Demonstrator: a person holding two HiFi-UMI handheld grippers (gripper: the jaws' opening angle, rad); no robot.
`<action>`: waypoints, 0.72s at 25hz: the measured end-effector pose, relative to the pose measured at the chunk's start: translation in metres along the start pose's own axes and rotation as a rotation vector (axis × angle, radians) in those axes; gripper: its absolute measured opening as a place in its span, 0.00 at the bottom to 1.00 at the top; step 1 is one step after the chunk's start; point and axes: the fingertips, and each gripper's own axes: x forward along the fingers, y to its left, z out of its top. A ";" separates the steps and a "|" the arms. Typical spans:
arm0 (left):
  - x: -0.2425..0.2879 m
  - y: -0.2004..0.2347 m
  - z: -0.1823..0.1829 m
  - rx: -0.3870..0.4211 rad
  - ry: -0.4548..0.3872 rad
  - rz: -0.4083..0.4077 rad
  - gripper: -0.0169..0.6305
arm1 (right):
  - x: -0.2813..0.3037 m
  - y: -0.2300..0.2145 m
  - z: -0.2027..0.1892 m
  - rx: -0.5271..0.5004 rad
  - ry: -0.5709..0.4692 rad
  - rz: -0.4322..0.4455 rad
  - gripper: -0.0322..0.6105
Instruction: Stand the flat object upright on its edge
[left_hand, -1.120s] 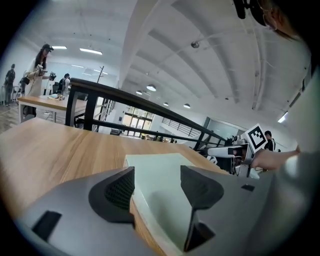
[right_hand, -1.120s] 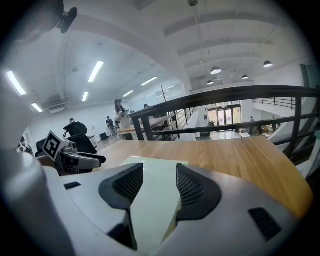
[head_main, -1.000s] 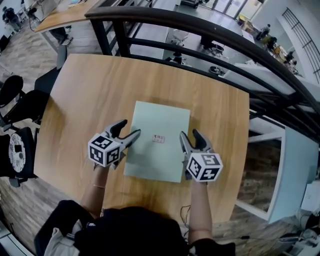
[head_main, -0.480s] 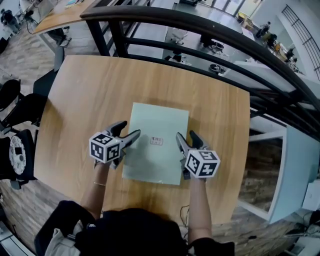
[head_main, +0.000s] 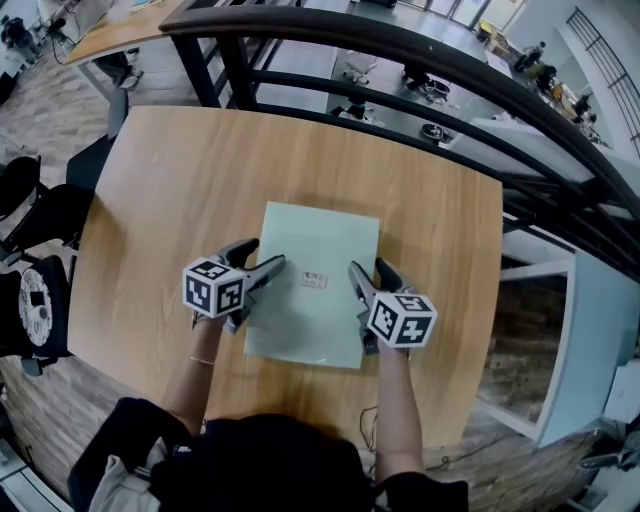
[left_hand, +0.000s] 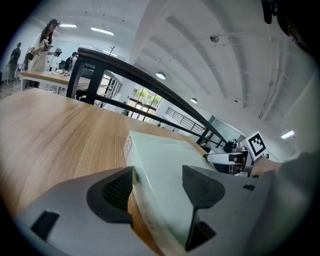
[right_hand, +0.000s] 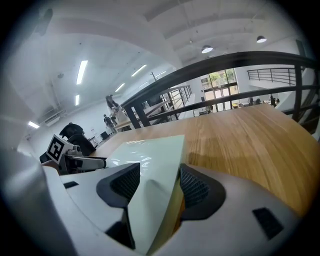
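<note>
At the far left, dark chairs (head_main: 35, 205) stood on the floor beside the wooden tabletop (head_main: 170, 200).

The left hand-held gripper (head_main: 262, 255) sat at the left edge of the box (head_main: 325, 240), angled down toward it, with its marker cube (head_main: 214, 287) facing up. Its jaws had just been opening and stood wide apart. The left gripper view showed the box's left edge between them: the outer pad was just beside the box's cream side wall, the inner pad was above the green top face, and neither pressed on it.

The box, pale green and thin, lay flat near the middle of the tabletop, its long sides running away from the person. A small label (head_main: 314, 281) sat on its top face between the two grippers.

The right hand-held gripper (head_main: 370, 268) mirrored the left at the box's right edge. Its jaws had also just been opening and were spread wide. The right gripper view showed that edge between the ribbed pads, one over the top face and one outside the side wall, with no squeeze on the box.

A dark railing (head_main: 420, 60) curved behind the tabletop and ran down past its right side.
</note>
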 end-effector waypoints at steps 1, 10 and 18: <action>0.000 0.000 -0.001 -0.004 0.001 -0.004 0.49 | 0.001 0.000 -0.001 0.002 0.002 -0.003 0.42; 0.002 -0.002 -0.001 -0.042 0.010 -0.016 0.49 | 0.006 -0.002 -0.005 0.055 0.021 0.014 0.42; -0.005 -0.012 0.004 -0.030 -0.006 0.004 0.48 | -0.009 0.001 0.000 0.101 -0.010 -0.012 0.42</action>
